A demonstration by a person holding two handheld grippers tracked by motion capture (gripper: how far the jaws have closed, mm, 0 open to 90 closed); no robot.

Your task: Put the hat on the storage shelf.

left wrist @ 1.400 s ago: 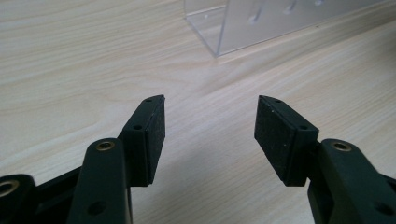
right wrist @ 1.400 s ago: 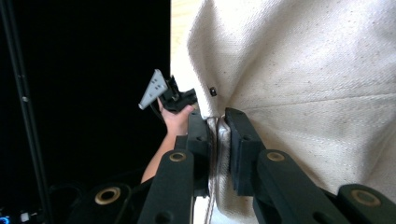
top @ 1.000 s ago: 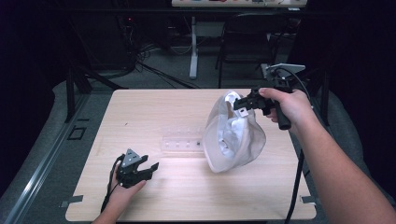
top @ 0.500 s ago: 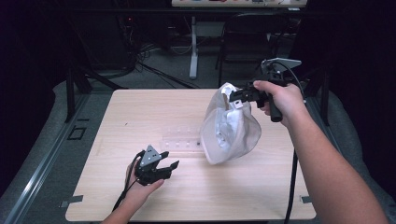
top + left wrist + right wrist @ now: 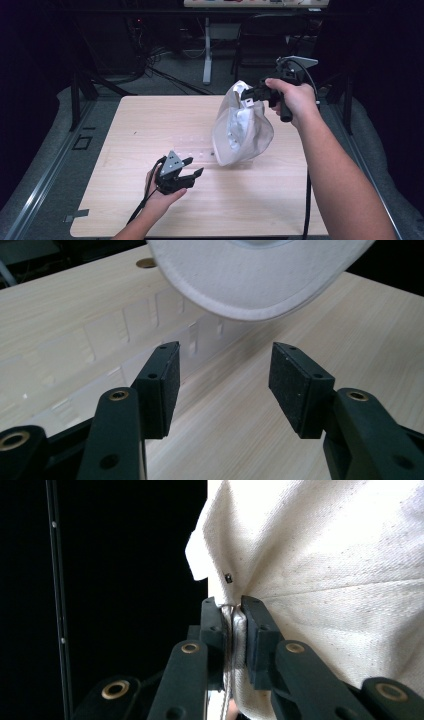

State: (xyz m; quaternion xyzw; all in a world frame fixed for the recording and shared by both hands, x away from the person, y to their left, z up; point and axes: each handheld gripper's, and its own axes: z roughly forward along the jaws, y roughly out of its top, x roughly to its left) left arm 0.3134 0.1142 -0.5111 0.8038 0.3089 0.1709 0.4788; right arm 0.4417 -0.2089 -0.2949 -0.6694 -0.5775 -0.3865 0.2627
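The right claw [image 5: 248, 95] is in the upper right of the high view. Its jaws are clamped tight on a fold of cloth at the top of a white cap [image 5: 242, 131]. The cap hangs down from that grip over the middle right of the bench [image 5: 125, 130]. Its low edge looks just above the wood or barely touching it; I cannot tell which. In the right claw view the cloth [image 5: 320, 565] fills the right side, and the jaws pinch a thin bunch of it with no gap.

The left claw [image 5: 186, 176] is in the lower middle of the high view, held low over the bench. Its jaws are wide apart and hold nothing. In the left claw view the cap's round brim [image 5: 260, 290] hangs at the top, just past the open pads [image 5: 292, 390]. A clear plastic tray [image 5: 125, 335], hard to see, lies on the bench under the brim.

The step in hand seems to be taking the brim with the left claw. To do it well, I think the right claw should hold the cap steady so it does not swing. The left claw should come up gently with the brim edge between the pads, then close softly. It should stay clear of the tray so it does not bump it.
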